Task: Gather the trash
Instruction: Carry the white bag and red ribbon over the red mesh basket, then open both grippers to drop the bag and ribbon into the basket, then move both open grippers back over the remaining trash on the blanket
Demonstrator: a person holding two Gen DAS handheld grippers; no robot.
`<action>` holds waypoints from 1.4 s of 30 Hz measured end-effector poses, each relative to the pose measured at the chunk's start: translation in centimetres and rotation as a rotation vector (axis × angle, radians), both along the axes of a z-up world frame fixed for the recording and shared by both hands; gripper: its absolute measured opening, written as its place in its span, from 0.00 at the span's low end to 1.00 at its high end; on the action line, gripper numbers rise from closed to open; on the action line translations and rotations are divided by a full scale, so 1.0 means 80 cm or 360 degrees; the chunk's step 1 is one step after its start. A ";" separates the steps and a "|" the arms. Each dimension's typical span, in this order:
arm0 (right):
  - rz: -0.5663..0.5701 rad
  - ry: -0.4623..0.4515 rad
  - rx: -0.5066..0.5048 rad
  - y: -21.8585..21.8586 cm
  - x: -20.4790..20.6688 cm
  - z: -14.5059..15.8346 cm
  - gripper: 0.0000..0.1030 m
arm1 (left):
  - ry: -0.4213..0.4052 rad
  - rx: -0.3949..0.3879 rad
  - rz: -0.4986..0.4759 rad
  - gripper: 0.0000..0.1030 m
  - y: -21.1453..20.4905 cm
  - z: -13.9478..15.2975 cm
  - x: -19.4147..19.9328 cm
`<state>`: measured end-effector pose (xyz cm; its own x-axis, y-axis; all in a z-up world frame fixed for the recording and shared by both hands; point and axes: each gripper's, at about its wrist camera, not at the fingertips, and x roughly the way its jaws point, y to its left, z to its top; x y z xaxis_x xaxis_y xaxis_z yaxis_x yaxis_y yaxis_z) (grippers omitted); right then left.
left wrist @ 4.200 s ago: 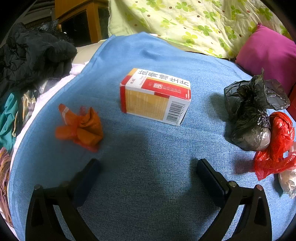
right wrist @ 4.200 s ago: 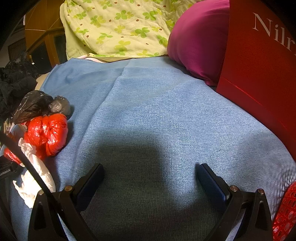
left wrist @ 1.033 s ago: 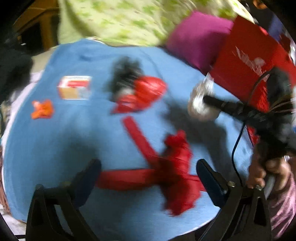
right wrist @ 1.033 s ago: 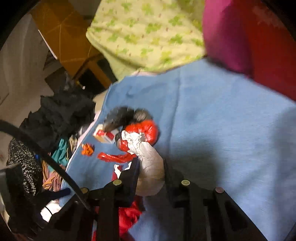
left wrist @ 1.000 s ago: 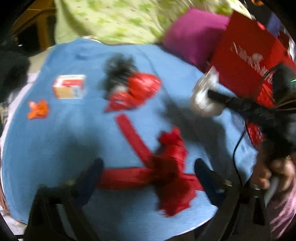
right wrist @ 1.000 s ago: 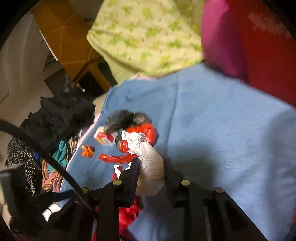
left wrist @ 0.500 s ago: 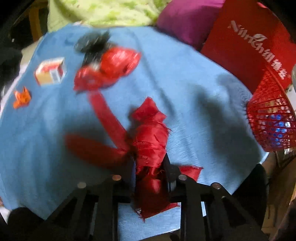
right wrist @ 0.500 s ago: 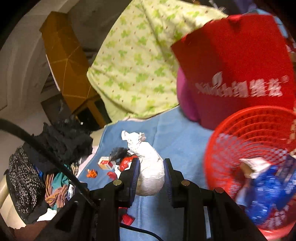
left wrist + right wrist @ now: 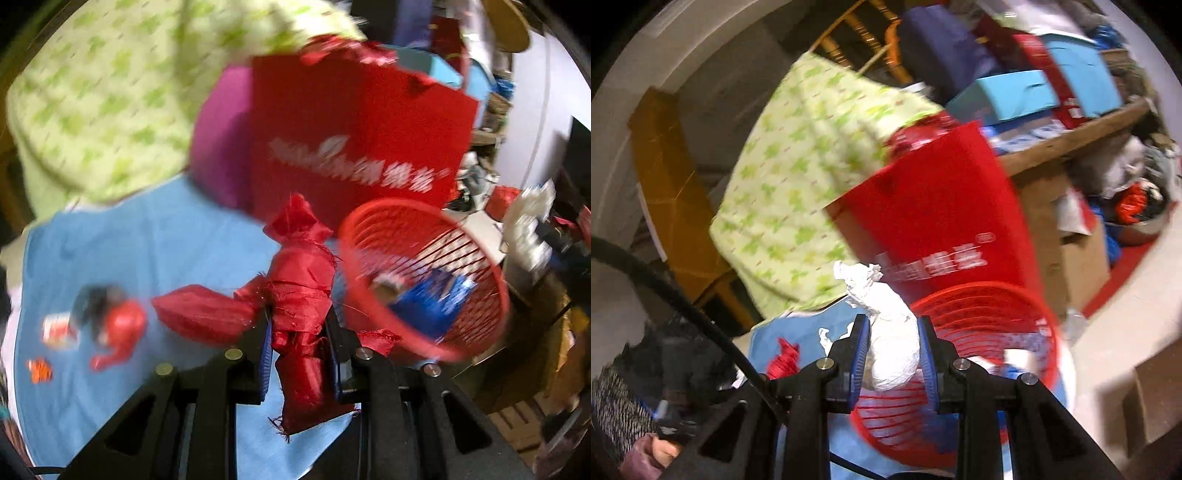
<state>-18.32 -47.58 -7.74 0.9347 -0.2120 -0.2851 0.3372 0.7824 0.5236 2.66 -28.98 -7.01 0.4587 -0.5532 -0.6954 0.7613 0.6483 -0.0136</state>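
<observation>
My left gripper [image 9: 299,325] is shut on a frayed red ribbon bundle [image 9: 301,288], lifted off the blue cloth [image 9: 147,240]; a loose ribbon end [image 9: 201,314] trails to the left. Just right of it stands the red mesh basket [image 9: 461,332], holding a blue packet and a small box. My right gripper [image 9: 892,350] is shut on a knotted white plastic bag [image 9: 892,332], held above the near rim of the same red basket [image 9: 979,306]. A red bag [image 9: 118,325], a black bag [image 9: 92,299], a small carton [image 9: 57,326] and an orange scrap [image 9: 40,370] lie on the cloth at the left.
A red paper bag with white lettering [image 9: 354,122] and a magenta pillow [image 9: 218,147] stand behind the basket, with a green-patterned quilt [image 9: 96,96] further left. Cardboard boxes [image 9: 1071,236] and a cluttered shelf [image 9: 1071,140] lie to the right. A hand [image 9: 661,452] shows at lower left.
The left gripper closed on the red ribbon and lifted it toward the basket. The right gripper carried the white bag up and right, from over the cloth to over the basket.
</observation>
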 end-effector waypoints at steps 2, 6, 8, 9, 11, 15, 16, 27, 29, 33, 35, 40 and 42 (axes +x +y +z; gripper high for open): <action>-0.0047 0.0017 0.0018 -0.014 -0.010 -0.005 0.28 | -0.0039 -0.0013 -0.0056 0.26 -0.024 0.014 -0.014; -0.0083 0.0049 0.0058 -0.032 -0.021 -0.019 0.28 | -0.0117 0.0019 -0.0145 0.26 -0.069 0.025 -0.044; -0.0097 0.0067 0.0081 -0.038 -0.020 -0.028 0.29 | -0.0134 0.0049 -0.0172 0.26 -0.081 0.021 -0.050; -0.0106 0.0075 0.0098 -0.042 -0.021 -0.033 0.29 | -0.0143 0.0064 -0.0176 0.26 -0.083 0.021 -0.054; -0.0110 0.0080 0.0126 -0.048 -0.025 -0.041 0.29 | -0.0161 0.0096 -0.0177 0.26 -0.097 0.017 -0.058; -0.0101 0.0094 0.0158 -0.052 -0.021 -0.052 0.30 | -0.0167 0.0138 -0.0176 0.26 -0.107 0.008 -0.060; -0.0098 0.0096 0.0165 -0.052 -0.019 -0.052 0.30 | -0.0169 0.0146 -0.0175 0.26 -0.110 0.006 -0.061; -0.0076 0.0102 0.0230 -0.043 -0.007 -0.058 0.69 | -0.0233 0.0173 -0.0172 0.54 -0.112 -0.002 -0.066; -0.0069 0.0073 0.0202 -0.038 -0.008 -0.053 0.69 | -0.0270 0.0161 -0.0162 0.58 -0.106 0.001 -0.068; -0.0087 0.0084 0.0124 -0.028 -0.006 -0.042 0.69 | -0.0323 0.0170 -0.0104 0.59 -0.086 0.010 -0.065; -0.0074 0.0066 0.0110 -0.022 -0.005 -0.038 0.69 | -0.0383 0.0177 -0.0042 0.61 -0.067 0.015 -0.062; -0.0010 0.0000 0.0025 0.006 0.004 -0.017 0.69 | -0.0499 0.0198 0.0111 0.65 -0.015 0.027 -0.052; 0.0020 -0.0024 0.0005 0.018 0.009 -0.009 0.69 | -0.0543 0.0203 0.0181 0.65 0.009 0.033 -0.046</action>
<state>-17.61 -46.15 -8.49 0.9417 -0.1990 -0.2714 0.3190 0.7849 0.5312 -1.03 -28.30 -4.36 0.7292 -0.4041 -0.5523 0.6311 0.7091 0.3144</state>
